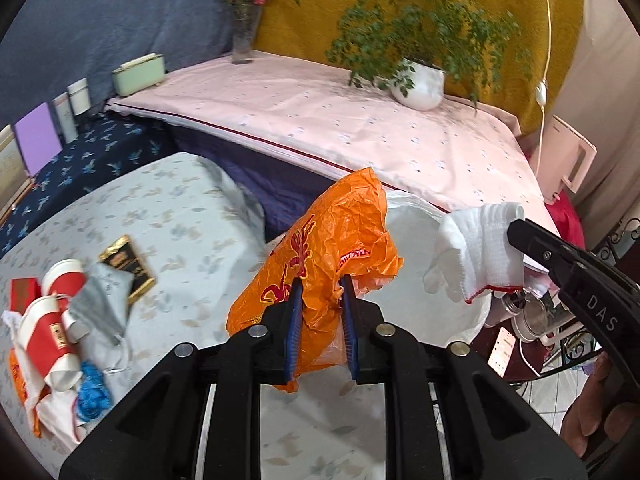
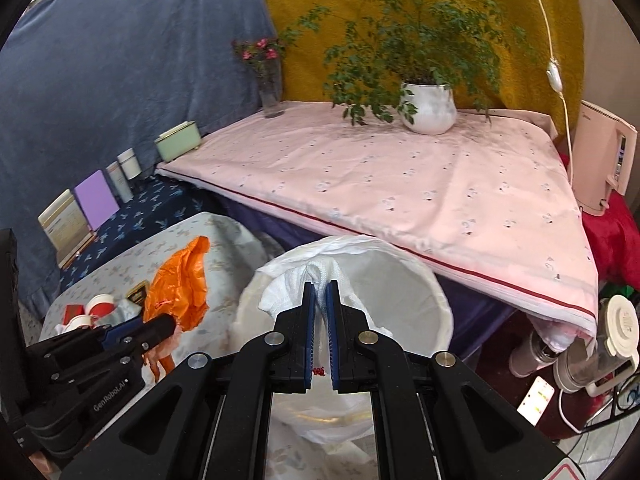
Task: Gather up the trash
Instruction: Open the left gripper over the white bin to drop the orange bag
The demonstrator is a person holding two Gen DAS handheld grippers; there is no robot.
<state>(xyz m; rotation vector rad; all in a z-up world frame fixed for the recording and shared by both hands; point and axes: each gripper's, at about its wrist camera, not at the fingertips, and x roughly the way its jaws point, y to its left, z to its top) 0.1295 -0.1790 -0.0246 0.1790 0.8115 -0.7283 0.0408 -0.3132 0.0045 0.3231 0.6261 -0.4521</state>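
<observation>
Gripping a crumpled orange plastic bag [image 1: 328, 240], the left gripper [image 1: 321, 292] is keeping its blue-padded fingers [image 1: 295, 320] nearly closed, with the bag's folds pinched between them. The bag is hanging in the air just left of a white-lined bin [image 2: 404, 280], above the near worktop [image 1: 192, 216] with its pale leaf-print cloth. The right gripper [image 2: 320, 300] is pinching a white knitted glove [image 2: 296, 284] with a red-edged cuff; its fingers [image 2: 309, 320] are standing almost together, the thin fabric trapped between them. That glove is hanging over the open mouth of the bin. Lying in a heap at the near left of the worktop are more scraps: red-and-white paper cups [image 1: 60, 280], a grey cloth pouch [image 1: 100, 304], a black-and-gold packet [image 1: 126, 268] and a blue scrap [image 1: 94, 392]. Farther off, a pink-covered surface [image 2: 400, 188] is carrying a white potted plant [image 2: 428, 110] and a glass vase of flowers [image 2: 270, 96].
</observation>
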